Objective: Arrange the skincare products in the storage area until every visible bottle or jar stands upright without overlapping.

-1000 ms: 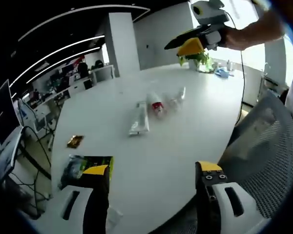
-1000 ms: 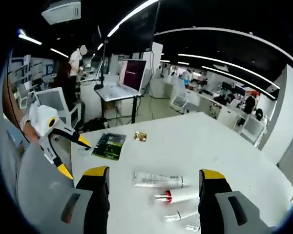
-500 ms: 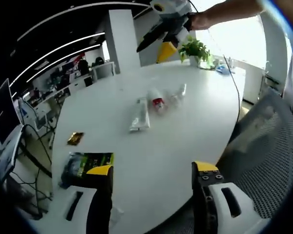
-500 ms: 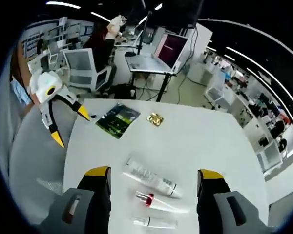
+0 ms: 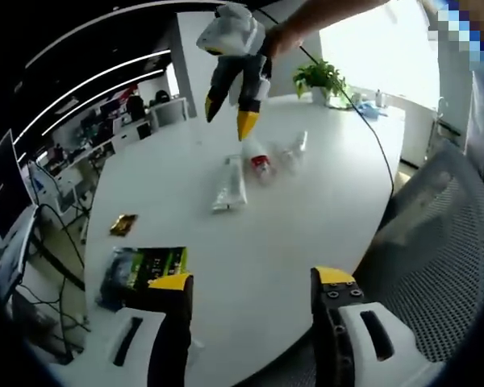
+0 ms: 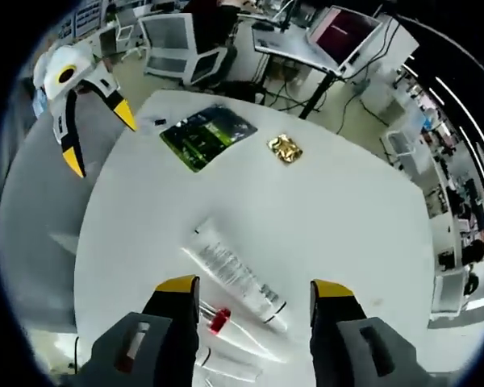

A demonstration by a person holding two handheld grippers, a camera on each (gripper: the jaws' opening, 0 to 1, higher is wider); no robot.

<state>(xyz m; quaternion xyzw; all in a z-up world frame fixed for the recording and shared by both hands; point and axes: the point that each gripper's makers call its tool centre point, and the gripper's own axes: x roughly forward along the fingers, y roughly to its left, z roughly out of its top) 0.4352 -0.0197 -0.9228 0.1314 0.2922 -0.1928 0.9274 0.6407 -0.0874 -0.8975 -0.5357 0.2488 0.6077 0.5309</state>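
Note:
Three skincare tubes lie flat in the middle of the white table (image 5: pixel 306 218). The biggest is a white tube (image 5: pixel 228 184) (image 6: pixel 235 275). Beside it lies a clear tube with a red cap (image 5: pixel 258 164) (image 6: pixel 226 326), then another clear tube (image 5: pixel 291 151) (image 6: pixel 235 369). My right gripper (image 6: pixel 254 292) hangs open above the tubes, and it also appears in the left gripper view (image 5: pixel 227 113), jaws pointing down. My left gripper (image 5: pixel 250 282) is open over the table's near edge, also seen at the table's rim in the right gripper view (image 6: pixel 93 137).
A green packet (image 5: pixel 142 272) (image 6: pixel 207 135) and a small gold sachet (image 5: pixel 123 224) (image 6: pixel 285 148) lie near one end of the table. A potted plant (image 5: pixel 323 78) stands at the far end. A mesh chair (image 5: pixel 436 242) sits beside the table. Desks and monitors fill the room behind.
The right gripper has swung in over the table and tipped downward above the tubes. The left gripper has barely moved. The tubes lie where they were.

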